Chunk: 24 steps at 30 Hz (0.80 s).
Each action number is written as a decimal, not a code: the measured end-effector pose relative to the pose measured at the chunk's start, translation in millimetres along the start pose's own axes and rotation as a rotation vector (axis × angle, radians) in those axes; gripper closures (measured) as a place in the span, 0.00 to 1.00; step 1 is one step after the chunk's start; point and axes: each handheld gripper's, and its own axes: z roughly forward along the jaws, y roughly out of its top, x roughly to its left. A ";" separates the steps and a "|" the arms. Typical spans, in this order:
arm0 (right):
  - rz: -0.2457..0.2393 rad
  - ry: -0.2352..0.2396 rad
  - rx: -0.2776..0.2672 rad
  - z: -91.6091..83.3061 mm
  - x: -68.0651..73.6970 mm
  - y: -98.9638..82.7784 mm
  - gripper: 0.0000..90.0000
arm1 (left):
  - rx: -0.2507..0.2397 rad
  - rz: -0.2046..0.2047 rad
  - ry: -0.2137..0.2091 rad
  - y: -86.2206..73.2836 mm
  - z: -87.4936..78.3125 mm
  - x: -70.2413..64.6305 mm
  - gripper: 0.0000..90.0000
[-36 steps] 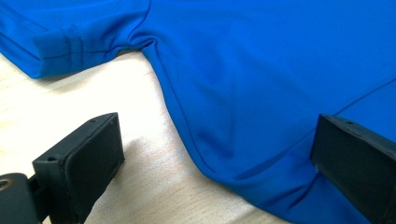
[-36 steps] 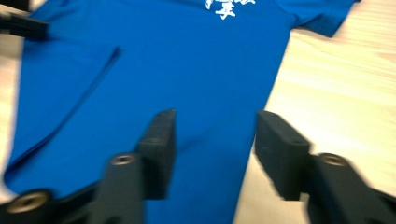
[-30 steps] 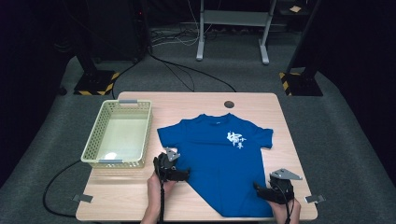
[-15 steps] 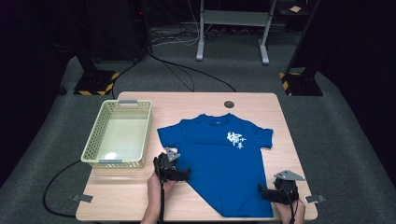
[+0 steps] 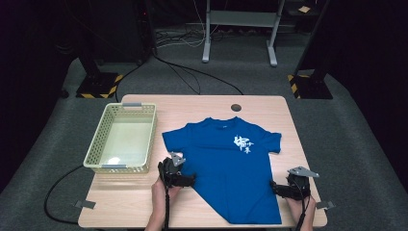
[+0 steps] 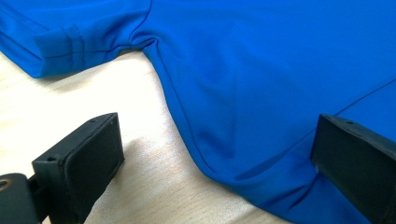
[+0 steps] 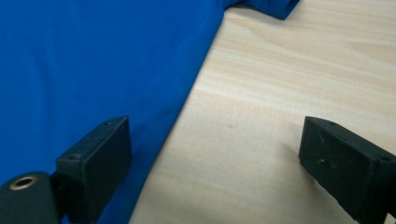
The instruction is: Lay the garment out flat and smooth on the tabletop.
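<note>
A wooden table (image 5: 207, 103) on grey carpet carries a blue T-shirt (image 5: 231, 168) and a basket (image 5: 122, 139) by its left edge. The left gripper (image 5: 185, 180) and the right gripper (image 5: 276, 188) lie level at the shirt's sides, jaws wide, the right's just opening with nothing gripped.

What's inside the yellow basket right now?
The yellow basket beside the blue T-shirt looks empty: the high view shows only its pale floor with a bright glare spot. The strip of floor behind its near wall is hidden.

Right tongs (image 5: 275, 187) slid right, off blue shirt (image 5: 231, 168) edge, jaws just opening wider, nothing between them.
</note>
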 end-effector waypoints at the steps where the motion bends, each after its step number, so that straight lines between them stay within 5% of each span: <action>1: -0.005 -0.001 0.004 1.9 -0.9 1.6 0.08 | 0.000 0.000 0.000 0.0 0.0 0.0 0.02; 6: -0.029 -0.011 0.031 10.6 -5.7 8.3 0.00 | 0.000 0.001 0.002 -0.1 -0.1 -0.1 0.02; 24: 0.008 -0.033 0.024 13.4 -11.4 11.5 0.02 | 0.003 0.004 0.003 0.1 0.3 -1.2 0.01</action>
